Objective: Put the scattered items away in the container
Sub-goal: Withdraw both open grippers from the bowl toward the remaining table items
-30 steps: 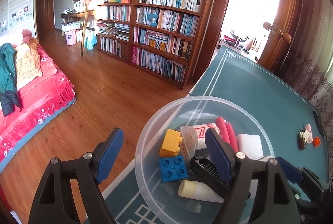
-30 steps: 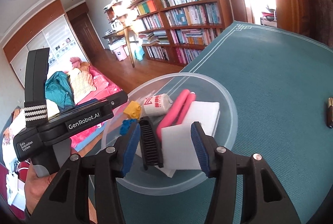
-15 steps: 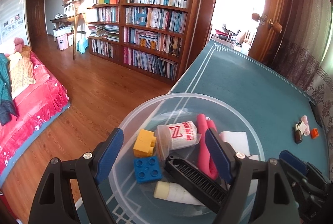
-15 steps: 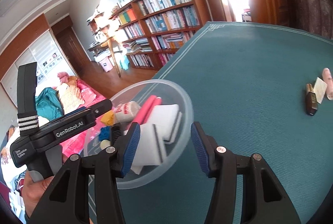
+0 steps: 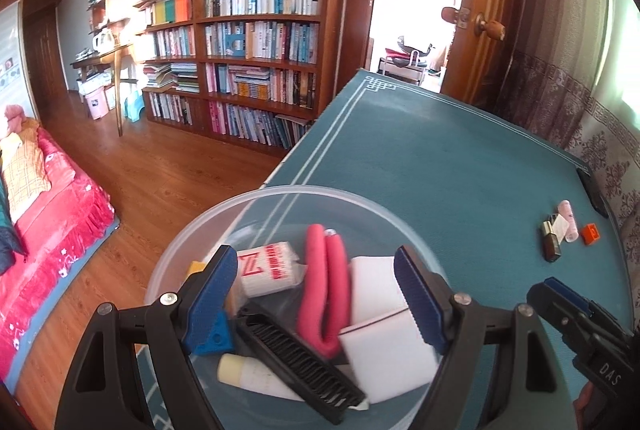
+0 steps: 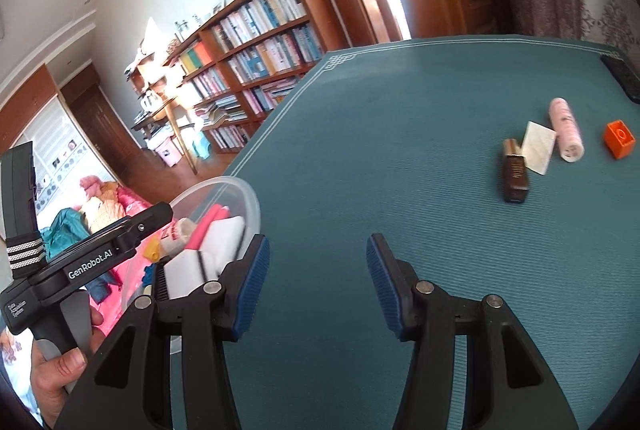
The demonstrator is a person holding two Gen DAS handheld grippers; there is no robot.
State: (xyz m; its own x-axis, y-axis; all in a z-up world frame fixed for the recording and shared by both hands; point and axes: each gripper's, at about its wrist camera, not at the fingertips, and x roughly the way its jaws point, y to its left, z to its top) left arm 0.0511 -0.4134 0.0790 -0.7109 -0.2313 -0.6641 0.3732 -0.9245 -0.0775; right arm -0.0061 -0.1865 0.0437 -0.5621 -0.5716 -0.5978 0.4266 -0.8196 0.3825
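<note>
Right gripper (image 6: 316, 280) wide apart, nothing between the jaws, over bare teal table (image 6: 380, 118). Open cloth ahead up to the loose items near the far right edge: brown bottle (image 6: 515, 170), long axis running away from the camera; white packet (image 6: 538, 147) touching it; pink tube (image 6: 565, 129) beside; orange block (image 6: 619, 139) apart. Left gripper (image 5: 316, 300) also wide, empty, over the clear bowl (image 5: 256, 202), which seems to overhang the table's left edge. Inside: comb (image 5: 300, 362), pink pliers (image 5: 324, 282), white sponges (image 5: 384, 350).
</note>
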